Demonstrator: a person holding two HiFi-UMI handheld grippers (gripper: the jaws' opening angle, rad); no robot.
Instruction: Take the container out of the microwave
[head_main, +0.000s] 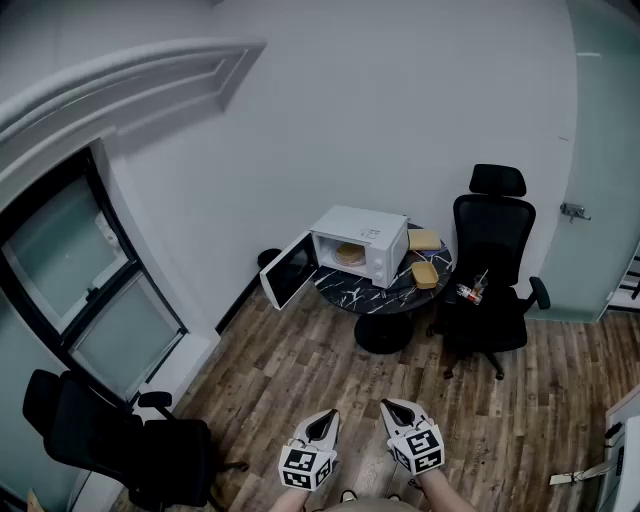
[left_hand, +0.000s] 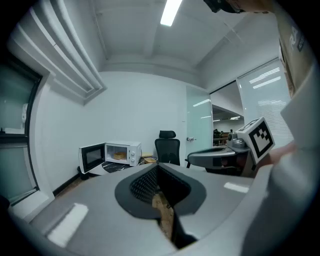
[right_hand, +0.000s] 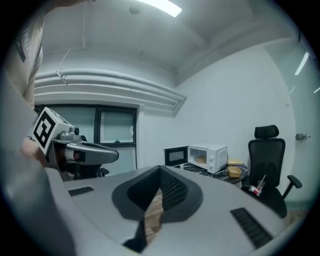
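Far across the room a white microwave (head_main: 362, 243) stands on a round black marble table (head_main: 385, 290), its door (head_main: 288, 270) swung open to the left. A tan round container (head_main: 349, 254) sits inside it. The left gripper view also shows the microwave (left_hand: 121, 152) with the container (left_hand: 119, 155), and so does the right gripper view, microwave (right_hand: 211, 155) and container (right_hand: 201, 159). My left gripper (head_main: 327, 417) and right gripper (head_main: 394, 407) hang side by side low in the head view, over the wood floor, well short of the table. Both are shut with nothing between the jaws.
Two tan containers (head_main: 424, 239) (head_main: 426, 275) lie on the table beside the microwave. A black office chair (head_main: 490, 262) stands right of the table with small items (head_main: 470, 291) on its seat. Another black chair (head_main: 110, 440) is at lower left. A glass door (head_main: 600, 190) is at right.
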